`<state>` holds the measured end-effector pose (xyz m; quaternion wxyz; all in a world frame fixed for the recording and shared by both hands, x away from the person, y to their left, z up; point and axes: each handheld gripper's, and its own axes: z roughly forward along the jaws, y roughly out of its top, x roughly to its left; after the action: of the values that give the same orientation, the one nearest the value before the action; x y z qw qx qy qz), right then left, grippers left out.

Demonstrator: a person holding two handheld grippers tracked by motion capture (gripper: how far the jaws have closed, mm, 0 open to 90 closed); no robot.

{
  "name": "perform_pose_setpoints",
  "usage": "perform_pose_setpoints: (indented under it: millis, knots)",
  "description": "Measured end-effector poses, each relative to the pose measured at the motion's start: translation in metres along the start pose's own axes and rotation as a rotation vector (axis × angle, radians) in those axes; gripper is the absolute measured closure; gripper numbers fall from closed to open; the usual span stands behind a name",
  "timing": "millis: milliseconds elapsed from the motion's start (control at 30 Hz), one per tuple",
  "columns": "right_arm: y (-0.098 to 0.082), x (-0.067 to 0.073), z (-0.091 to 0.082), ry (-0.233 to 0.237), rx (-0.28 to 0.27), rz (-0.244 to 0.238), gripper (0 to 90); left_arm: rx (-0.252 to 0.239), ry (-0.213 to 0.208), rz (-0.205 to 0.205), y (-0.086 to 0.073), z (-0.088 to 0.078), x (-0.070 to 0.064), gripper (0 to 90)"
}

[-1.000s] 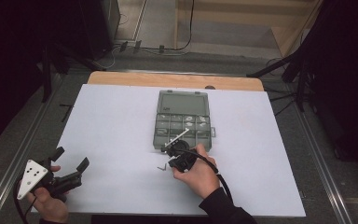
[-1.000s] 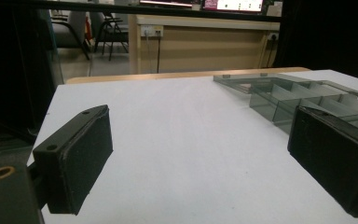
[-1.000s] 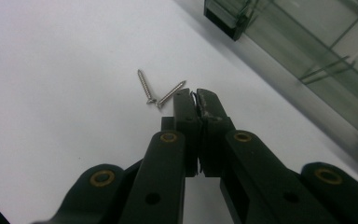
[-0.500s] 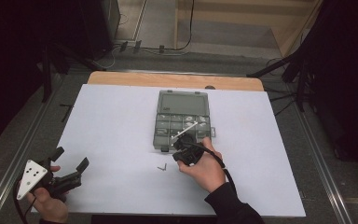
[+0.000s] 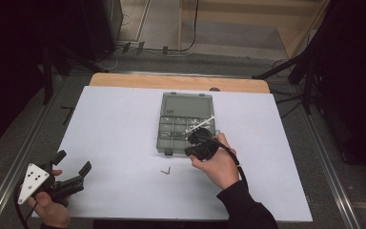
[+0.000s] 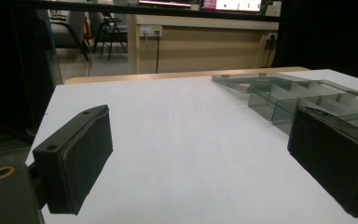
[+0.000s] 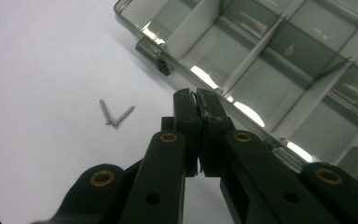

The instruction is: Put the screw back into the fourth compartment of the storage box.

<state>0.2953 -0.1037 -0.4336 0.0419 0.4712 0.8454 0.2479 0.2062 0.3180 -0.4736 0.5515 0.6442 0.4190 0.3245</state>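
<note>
On the white table, left gripper jaws gape; right gripper jaws pressed together.

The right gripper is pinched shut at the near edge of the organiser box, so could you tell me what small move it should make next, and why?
Probably carry the right gripper a little further over the nearest compartment of the organiser box and open it. Its jaws are pressed together at the box's near rim, perhaps on a screw I cannot see, while two screws lie on the table.
</note>
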Motion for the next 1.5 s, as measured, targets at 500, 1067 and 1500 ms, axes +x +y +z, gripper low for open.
perform_pose_setpoints:
  millis: [500,1067,1500]
  knots:
    - [0.007,-0.031,-0.007,-0.027,-0.029,0.031,89.9,0.008,-0.007,0.014,-0.001,0.003,-0.004,6.5]
    - [0.020,-0.061,-0.007,-0.087,-0.052,0.074,89.9,0.009,-0.006,0.013,-0.002,0.003,-0.004,6.5]
    - [0.033,-0.082,-0.003,-0.141,-0.058,0.104,89.9,0.002,-0.006,0.010,-0.001,0.002,-0.003,6.5]
